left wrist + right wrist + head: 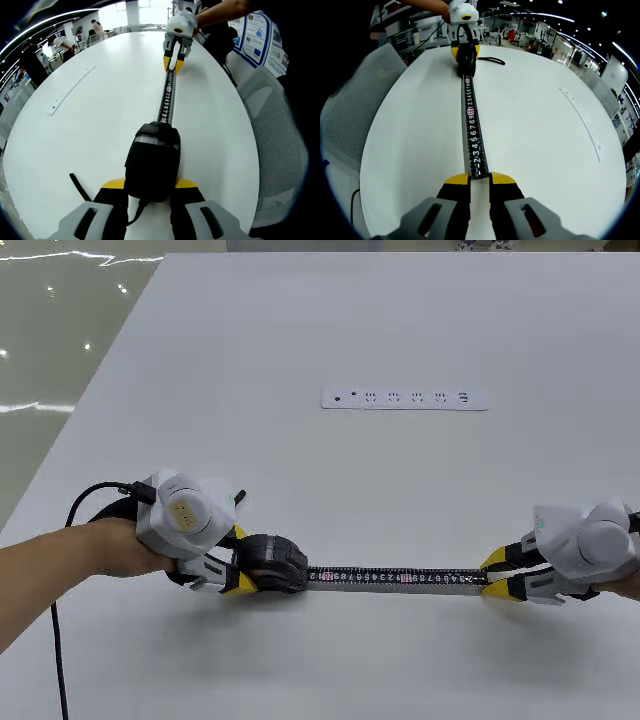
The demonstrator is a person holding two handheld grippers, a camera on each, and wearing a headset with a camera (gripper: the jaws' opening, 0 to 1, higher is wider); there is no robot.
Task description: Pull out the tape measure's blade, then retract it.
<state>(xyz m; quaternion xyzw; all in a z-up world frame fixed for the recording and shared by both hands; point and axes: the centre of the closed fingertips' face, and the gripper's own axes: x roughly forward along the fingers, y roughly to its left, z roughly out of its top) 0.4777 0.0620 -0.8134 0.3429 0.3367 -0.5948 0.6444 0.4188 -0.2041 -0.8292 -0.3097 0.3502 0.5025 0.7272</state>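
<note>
L gripper (240,560), front-left of the white table (400,320), has its jaws clamped on the black tape measure (272,562). The blade (400,577) lies pulled out flat along the table, w/ the R gripper (494,575) jaws pinched on its far end, prob. at the hook. A power strip (405,398) lies well behind.

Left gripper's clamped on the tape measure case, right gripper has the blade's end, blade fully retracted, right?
No: in the head view the blade is pulled out, stretched from the case in the left gripper to the right gripper, which grips its end.
</note>
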